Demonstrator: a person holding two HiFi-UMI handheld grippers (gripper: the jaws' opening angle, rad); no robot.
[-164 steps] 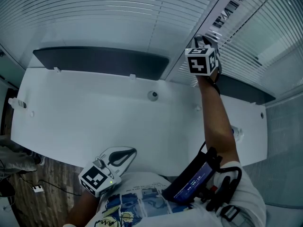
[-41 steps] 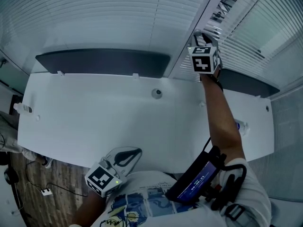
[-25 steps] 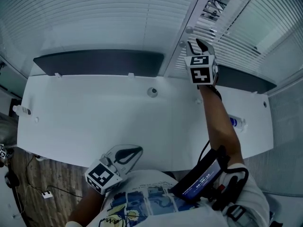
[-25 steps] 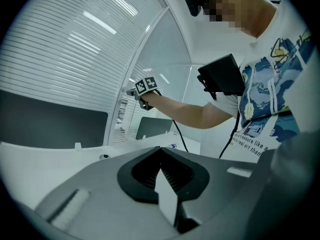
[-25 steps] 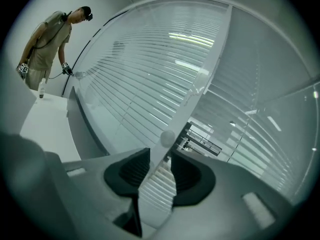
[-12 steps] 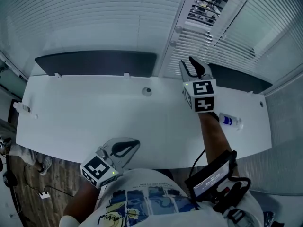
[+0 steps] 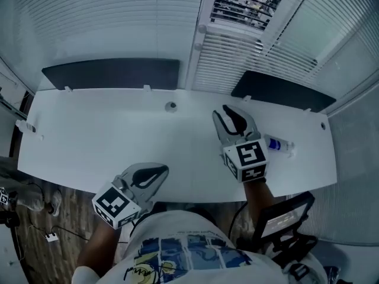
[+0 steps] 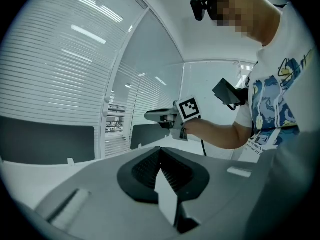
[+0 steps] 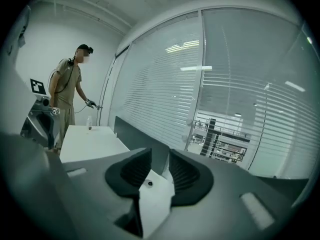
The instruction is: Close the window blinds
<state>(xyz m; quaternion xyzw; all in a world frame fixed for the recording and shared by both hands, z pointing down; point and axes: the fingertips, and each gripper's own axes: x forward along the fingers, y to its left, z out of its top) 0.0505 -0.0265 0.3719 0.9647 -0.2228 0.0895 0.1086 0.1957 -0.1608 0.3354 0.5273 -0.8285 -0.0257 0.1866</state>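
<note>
Hovering over the white table (image 7: 106, 129), the right gripper (image 7: 228, 114) sits near the right side, well short of the glass; its jaws have just been closing, yet a clear gap shows between the pads and nothing is in it. The left gripper (image 7: 159, 173) waits at the near edge, jaws pressed together and empty.

The blinds (image 7: 234, 58) hang along the far side; the left stretch looks shut flat, but the far middle panel lets the room beyond show through its slats, so I judge the job is between steps, not finished. The next move calls for a reach to the far side to whatever control works that panel; I can't make out a cord or wand.

One container only: a small bottle (image 7: 277, 145) lying on the table just right of the right gripper; its contents can't be told.
</note>
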